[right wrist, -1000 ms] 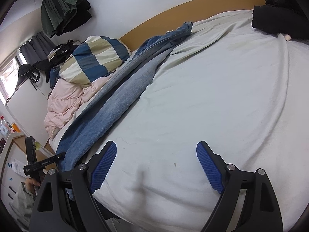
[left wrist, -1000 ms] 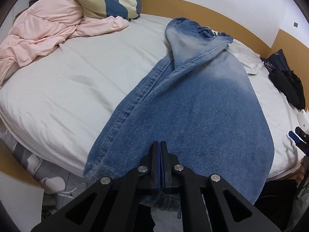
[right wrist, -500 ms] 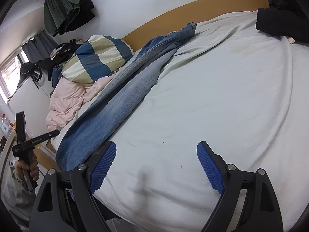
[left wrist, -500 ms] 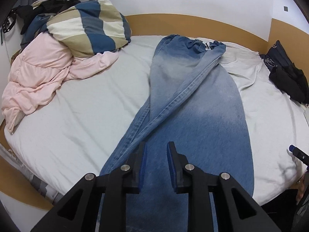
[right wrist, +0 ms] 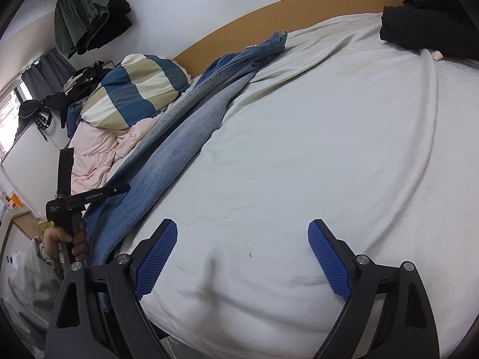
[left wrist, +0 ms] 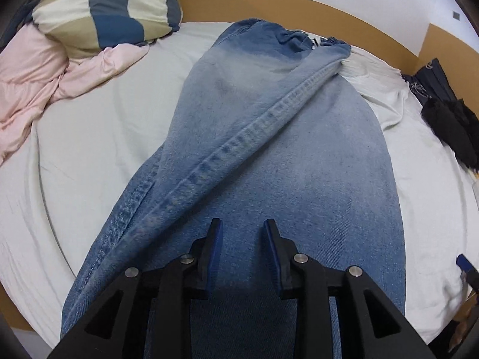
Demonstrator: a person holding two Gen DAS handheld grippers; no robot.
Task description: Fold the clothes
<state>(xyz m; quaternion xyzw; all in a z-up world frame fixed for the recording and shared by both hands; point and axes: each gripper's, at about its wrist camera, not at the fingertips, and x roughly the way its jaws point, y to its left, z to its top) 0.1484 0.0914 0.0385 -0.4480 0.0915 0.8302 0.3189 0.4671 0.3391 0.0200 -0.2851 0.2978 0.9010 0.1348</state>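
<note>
White-sheeted bed (left wrist: 89, 155): striped pillow (left wrist: 104, 9) over pink duvet (left wrist: 30, 68) at far-left corner; black garments (left wrist: 449, 119) at right edge.

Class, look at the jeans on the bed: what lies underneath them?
The jeans lie on the white sheet; a crumpled white cloth emerges at their far right edge. How far it extends beneath is hidden.

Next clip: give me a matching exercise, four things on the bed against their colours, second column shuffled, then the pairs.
Things:
1. jeans
2. quilt
3. pillow
4. clothes pile at the far right edge

Colours:
A. pink
B. black and dark navy
C. faded blue
D. blue, cream and tan blocks

Pairs: 1-C, 2-A, 3-D, 4-B
</note>
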